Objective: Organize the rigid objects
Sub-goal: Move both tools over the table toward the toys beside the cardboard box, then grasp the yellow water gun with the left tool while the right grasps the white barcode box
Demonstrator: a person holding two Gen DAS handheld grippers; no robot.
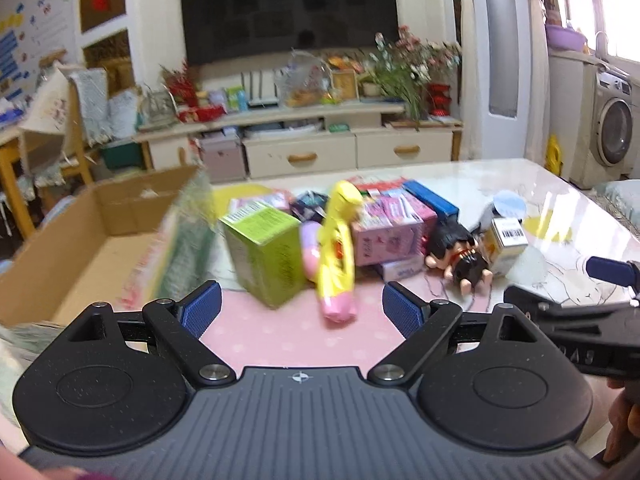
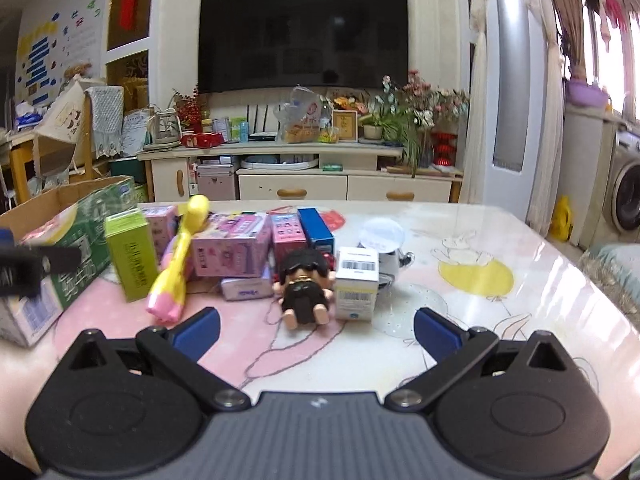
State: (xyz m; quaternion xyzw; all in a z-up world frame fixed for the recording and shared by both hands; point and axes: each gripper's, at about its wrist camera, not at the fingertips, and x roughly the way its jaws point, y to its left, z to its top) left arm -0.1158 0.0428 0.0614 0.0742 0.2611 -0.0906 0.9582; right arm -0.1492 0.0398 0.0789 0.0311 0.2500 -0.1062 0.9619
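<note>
Left wrist view: left hand-held gripper [image 1: 301, 312] hovers above the pink part of the tabletop [image 1: 520, 184], fingers spread wide, nothing between them.
Straight ahead of it: yellow-and-pink toy [image 1: 335, 256], leaning, its pink end nearest the blue pads; green box [image 1: 266, 248] just left of the toy, tilted.
Left of it: cardboard box [image 1: 80, 248], open, with a green-printed wall facing the pile.
Right edge: right hand-held gripper [image 1: 576, 308] seen from the side, level with the left one.
Right wrist view: right hand-held gripper [image 2: 316, 330] fingers apart, holding nothing.
Directly ahead: black-haired doll [image 2: 305, 284] lying on the tabletop, feet toward the fingers, not touched.
Beside the doll: white barcode box [image 2: 356, 282] just to its right; pink boxes [image 2: 232, 246] and blue box [image 2: 316, 228] behind.
</note>
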